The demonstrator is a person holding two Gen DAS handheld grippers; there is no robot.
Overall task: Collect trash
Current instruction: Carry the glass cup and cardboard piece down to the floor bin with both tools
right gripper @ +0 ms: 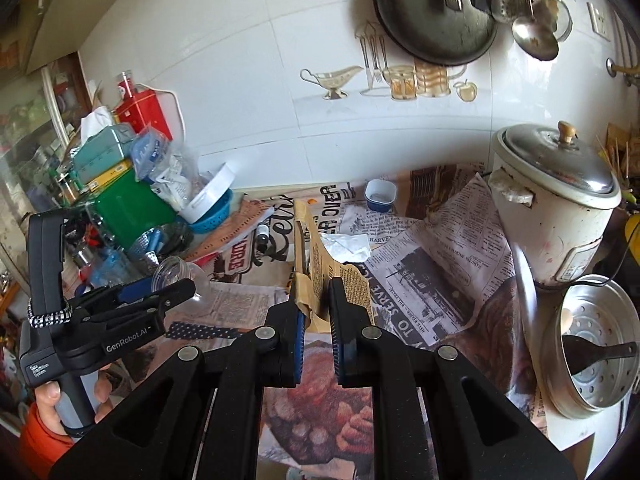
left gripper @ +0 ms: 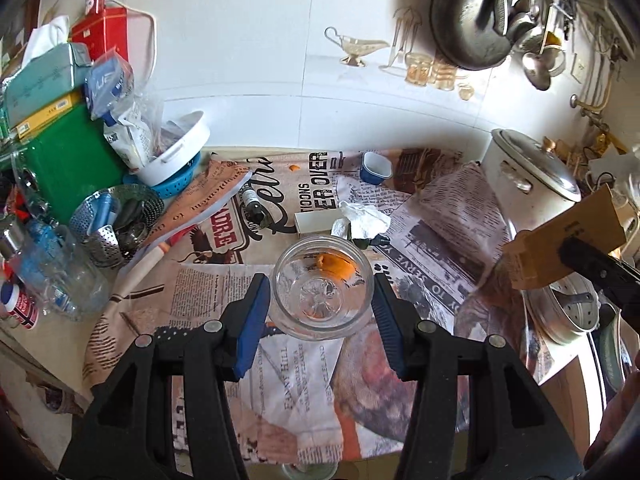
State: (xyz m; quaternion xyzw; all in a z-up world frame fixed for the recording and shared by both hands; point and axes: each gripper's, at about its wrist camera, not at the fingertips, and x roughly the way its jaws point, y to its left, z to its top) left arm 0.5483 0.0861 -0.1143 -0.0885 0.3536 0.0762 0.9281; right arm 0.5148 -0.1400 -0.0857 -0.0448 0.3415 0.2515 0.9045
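Right now my left gripper (left gripper: 320, 300) has its fingers (left gripper: 251, 312) clamped on a clear round glass jar (left gripper: 322, 286) holding an orange scrap (left gripper: 335, 266), lifted clear at mid-frame above the newspaper-covered table (left gripper: 216, 288). My right gripper (right gripper: 318, 320) pinches a flat brown cardboard box (right gripper: 320, 268) at centre frame. Below them sits a crumpled white tissue (left gripper: 362, 220). Clutter crowds the left edge; a white rice cooker (right gripper: 556, 208) blocks the right, leaving the middle open.
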